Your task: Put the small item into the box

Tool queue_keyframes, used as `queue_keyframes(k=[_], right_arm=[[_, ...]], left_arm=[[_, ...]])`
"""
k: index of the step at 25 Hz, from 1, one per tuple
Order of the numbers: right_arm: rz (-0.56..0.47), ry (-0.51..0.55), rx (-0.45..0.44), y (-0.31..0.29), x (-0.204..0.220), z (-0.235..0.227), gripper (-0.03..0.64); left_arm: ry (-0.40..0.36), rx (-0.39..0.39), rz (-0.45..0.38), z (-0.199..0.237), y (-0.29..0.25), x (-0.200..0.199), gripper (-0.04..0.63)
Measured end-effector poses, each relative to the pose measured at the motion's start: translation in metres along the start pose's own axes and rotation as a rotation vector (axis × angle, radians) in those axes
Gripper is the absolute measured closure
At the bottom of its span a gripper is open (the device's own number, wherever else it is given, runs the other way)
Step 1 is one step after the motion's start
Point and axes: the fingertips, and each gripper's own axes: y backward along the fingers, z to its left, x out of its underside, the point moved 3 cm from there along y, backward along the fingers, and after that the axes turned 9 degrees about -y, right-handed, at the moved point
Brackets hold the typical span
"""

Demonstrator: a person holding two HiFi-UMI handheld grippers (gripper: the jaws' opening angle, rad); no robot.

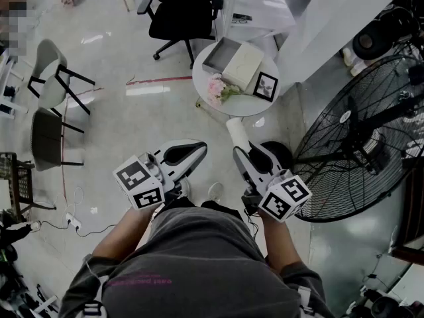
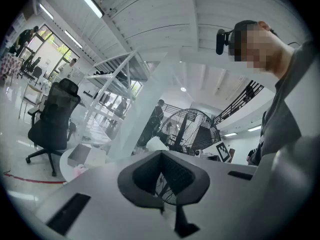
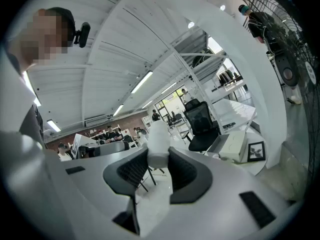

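Observation:
A small white cylinder (image 1: pixel 236 132) sticks out of my right gripper (image 1: pixel 242 153), which is shut on it above the floor, short of the round white table (image 1: pixel 246 104). In the right gripper view the cylinder (image 3: pixel 157 141) sits pressed between the dark pads (image 3: pixel 186 171). On the table lies an open grey box (image 1: pixel 218 55) with its white lid (image 1: pixel 242 65) beside it; the box (image 3: pixel 227 145) also shows far off to the right. My left gripper (image 1: pixel 185 154) is level with the right one, shut and empty, its pad tips (image 2: pixel 161 155) meeting.
Pink flowers (image 1: pixel 216 88) and a small framed picture (image 1: pixel 265 86) share the table. A large black floor fan (image 1: pixel 371 134) stands close on the right. A black office chair (image 1: pixel 183 10) is behind the table, grey chairs (image 1: pixel 50 75) are at the left, and cables (image 1: pixel 71 221) lie on the floor.

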Motion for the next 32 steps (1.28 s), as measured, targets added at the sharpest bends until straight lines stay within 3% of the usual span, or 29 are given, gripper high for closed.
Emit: queue_keyframes(k=[15, 32], right_arm=[[0.002, 0.006, 0.015, 0.01, 0.0, -0.016, 0.485], [0.015, 0.023, -0.041, 0.037, -0.002, -0.024, 0.485]], left_arm=[[0.008, -0.003, -0.001, -0.012, -0.015, 0.012, 0.58], [-0.025, -0.042, -0.01, -0.039, -0.032, 0.017, 0.581]])
